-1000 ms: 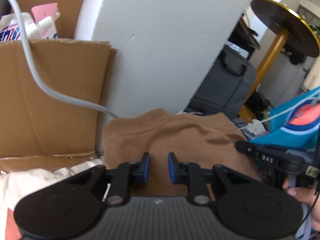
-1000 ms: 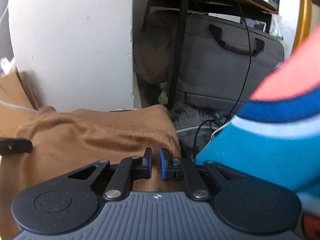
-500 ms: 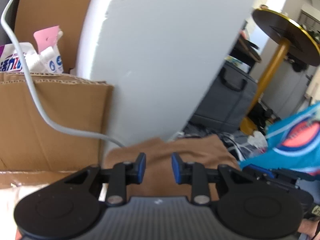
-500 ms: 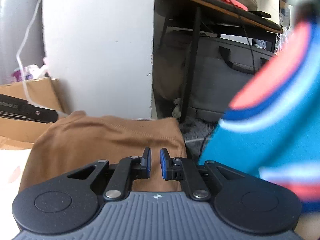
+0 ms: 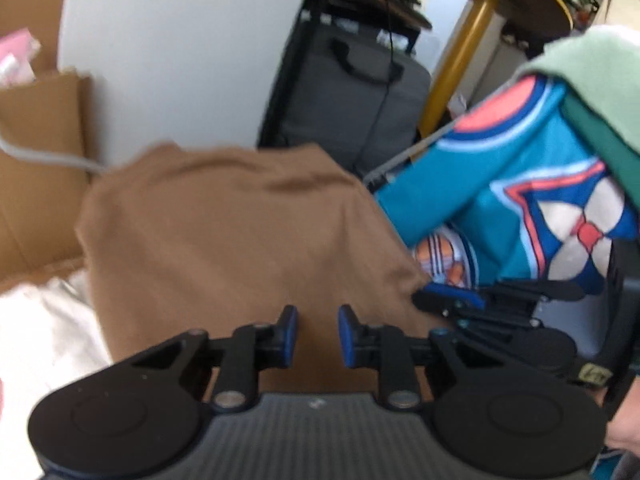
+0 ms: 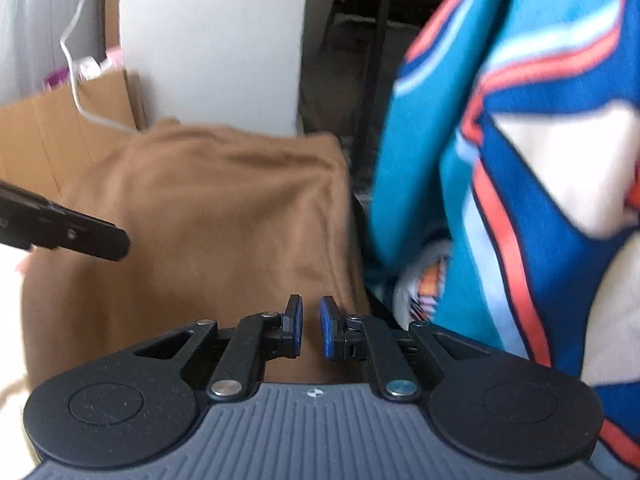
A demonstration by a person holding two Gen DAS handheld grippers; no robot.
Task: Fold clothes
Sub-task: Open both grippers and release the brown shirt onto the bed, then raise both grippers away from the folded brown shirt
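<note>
Having swung toward the teal garment (image 5: 516, 184) since earlier, both grippers (image 5: 317, 334) (image 6: 310, 328) released above the brown cloth (image 5: 240, 232).

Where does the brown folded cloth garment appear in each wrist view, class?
Left wrist view: brown folded cloth garment fills the centre, above the hand-held gripper.
Right wrist view: garment sits centre-left.
Shared landmark: the white curved wall panel behind it.

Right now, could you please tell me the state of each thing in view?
Brown cloth garment: folded, lying flat.
Teal patterned jersey: unfolded, hanging beside it.
Left hand-held gripper: open, empty.
Right hand-held gripper: slightly open, empty.
Grey suitcase: shut, upright.
</note>
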